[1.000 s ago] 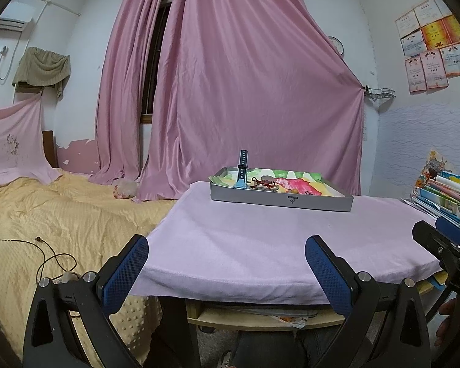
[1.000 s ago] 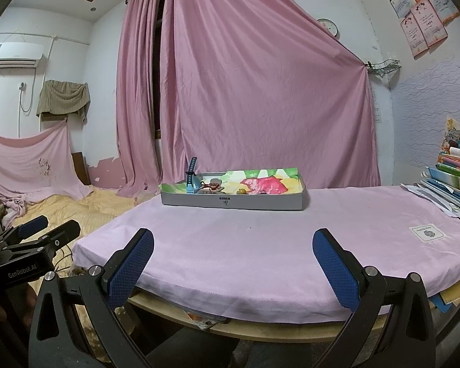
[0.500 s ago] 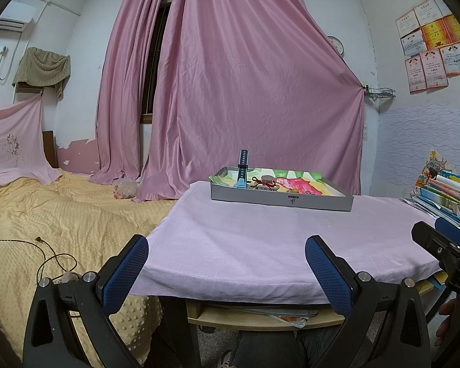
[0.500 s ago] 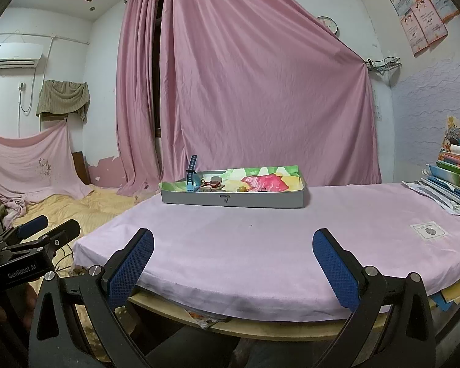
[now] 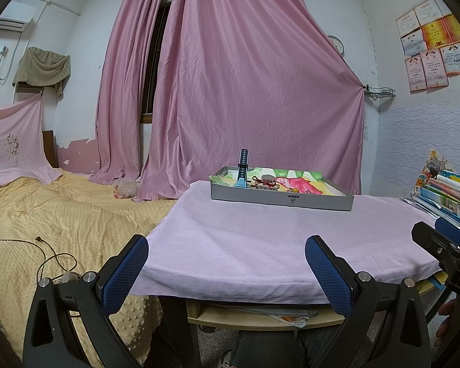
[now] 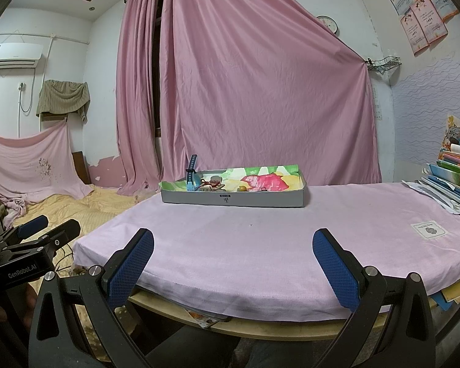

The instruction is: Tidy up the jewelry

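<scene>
Both held low at the near edge of the bench [image 6: 260, 245], well apart from the tray: left gripper [image 5: 227, 263] released, fingers spread wide with nothing between them; right gripper [image 6: 233, 259] likewise released and empty. Jewelry gathered in the shallow grey tray [image 6: 260, 201] at the far side of the pink cloth: a blue watch [image 6: 190, 173] with its strap standing up at the tray's left end, a red cord bracelet [image 6: 210, 184] just beside it, a small yellowish bead [image 6: 241, 188] a little further right, all on a bright printed liner. Exact tangle of cord and the other small pieces too small to tell from here. No jewelry seen on the cloth outside the tray. Fits either pieces waiting in the tray to be sorted, or pieces already gathered there with the grippers drawn back; not settled by these views. For any reach into the tray: best to come in over the near wall from above rather than skimming the cloth, keep the fingers narrow enough to clear the neighbouring pieces, pinch the watch by its body rather than the upright strap, and mind the cord snagging on whatever lies against it. Worth keeping the other gripper clear of the tray wall, since a light tray on cloth probably slides.
</scene>
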`<state>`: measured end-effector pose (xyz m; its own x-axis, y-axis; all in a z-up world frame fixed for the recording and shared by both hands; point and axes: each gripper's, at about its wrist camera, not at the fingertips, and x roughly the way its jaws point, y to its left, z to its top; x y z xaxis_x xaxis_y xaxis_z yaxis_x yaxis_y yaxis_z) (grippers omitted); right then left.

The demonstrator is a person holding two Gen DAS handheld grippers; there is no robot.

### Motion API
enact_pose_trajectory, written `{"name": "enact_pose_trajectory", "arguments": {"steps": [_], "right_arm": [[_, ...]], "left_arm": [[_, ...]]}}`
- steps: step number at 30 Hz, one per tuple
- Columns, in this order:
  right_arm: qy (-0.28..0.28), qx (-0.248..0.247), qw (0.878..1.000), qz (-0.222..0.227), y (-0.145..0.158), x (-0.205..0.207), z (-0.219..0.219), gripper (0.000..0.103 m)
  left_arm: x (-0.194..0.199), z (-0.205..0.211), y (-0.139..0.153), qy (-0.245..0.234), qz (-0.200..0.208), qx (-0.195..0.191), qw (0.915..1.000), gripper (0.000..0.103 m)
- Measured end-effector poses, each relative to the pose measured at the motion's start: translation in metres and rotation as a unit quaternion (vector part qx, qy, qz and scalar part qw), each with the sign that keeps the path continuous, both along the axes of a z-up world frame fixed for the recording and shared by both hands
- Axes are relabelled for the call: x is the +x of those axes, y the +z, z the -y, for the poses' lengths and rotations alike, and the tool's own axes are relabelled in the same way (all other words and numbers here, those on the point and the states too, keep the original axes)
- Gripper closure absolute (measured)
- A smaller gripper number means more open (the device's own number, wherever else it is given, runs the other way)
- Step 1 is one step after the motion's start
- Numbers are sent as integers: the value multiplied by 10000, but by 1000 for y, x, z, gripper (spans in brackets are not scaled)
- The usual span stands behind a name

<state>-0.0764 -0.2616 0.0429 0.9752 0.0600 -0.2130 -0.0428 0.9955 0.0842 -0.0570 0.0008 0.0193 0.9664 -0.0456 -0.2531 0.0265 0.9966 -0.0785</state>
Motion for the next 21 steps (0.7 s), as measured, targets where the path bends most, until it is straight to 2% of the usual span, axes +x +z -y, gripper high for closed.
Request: {"name": "enact_pose_trajectory", "arguments": {"steps": [21], "right_arm": [[-10,10,10000,-15,-2,-1,-1,1]], "left_arm": [[0,0,-1,-4,-10,4,10000,0]]}}
